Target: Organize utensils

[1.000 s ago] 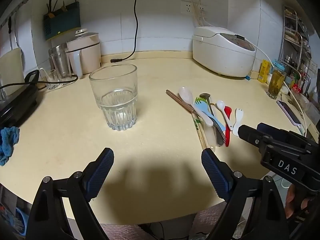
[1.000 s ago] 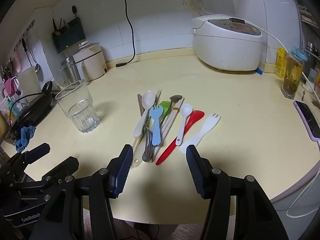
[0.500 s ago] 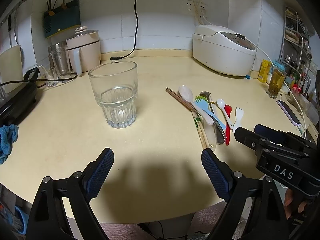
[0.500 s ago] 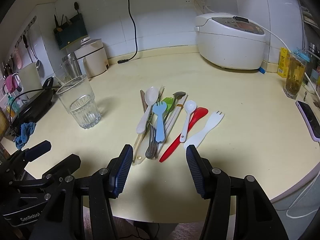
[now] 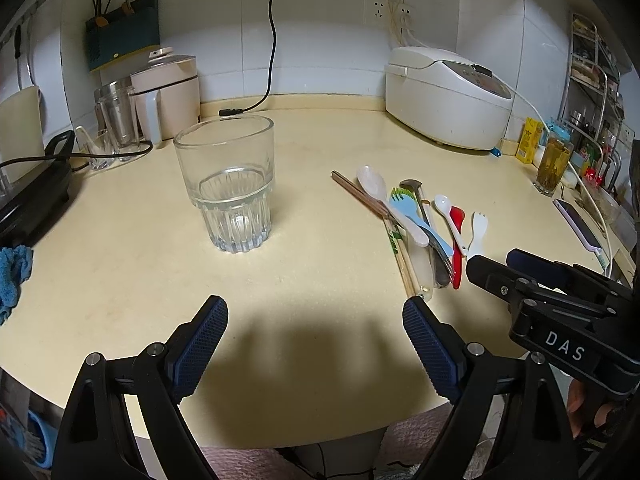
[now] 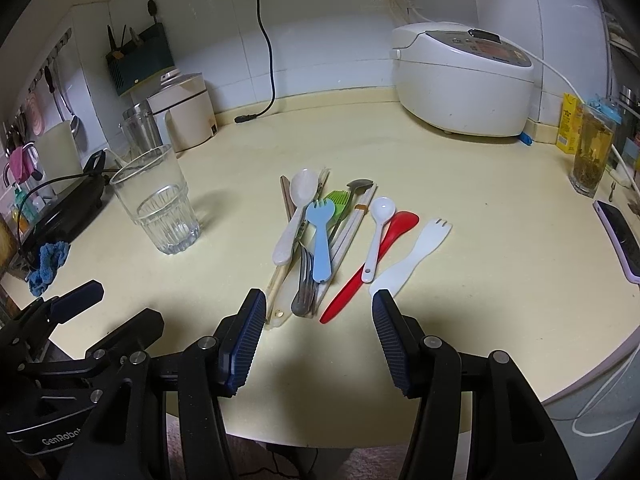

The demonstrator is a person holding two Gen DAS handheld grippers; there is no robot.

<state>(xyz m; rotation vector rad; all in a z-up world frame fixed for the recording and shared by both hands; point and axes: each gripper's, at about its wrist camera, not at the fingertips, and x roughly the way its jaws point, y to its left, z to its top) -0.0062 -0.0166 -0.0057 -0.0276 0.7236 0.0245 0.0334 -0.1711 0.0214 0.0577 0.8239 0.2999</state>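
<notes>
A clear empty glass [image 5: 230, 184] stands on the cream counter; it also shows in the right wrist view [image 6: 158, 200]. Right of it lies a heap of utensils: a blue fork [image 6: 320, 240], a pale spoon [image 6: 294, 212], a white spoon [image 6: 376, 232], a red spatula [image 6: 370, 264], a white spork [image 6: 412, 258], chopsticks [image 5: 360, 196] and metal forks [image 6: 305, 292]. My left gripper [image 5: 316, 338] is open and empty in front of the glass. My right gripper [image 6: 318, 334] is open and empty, just short of the utensil handles.
A white rice cooker [image 6: 460, 80] stands at the back right. A phone [image 6: 618, 236] and a glass of tea [image 6: 592, 152] are at the right edge. A pink pot [image 5: 166, 90], a black appliance [image 5: 32, 196] and a blue cloth [image 5: 14, 272] are at the left.
Both grippers have moved slightly forward toward the glass and the utensils. Nothing on the counter has moved.
</notes>
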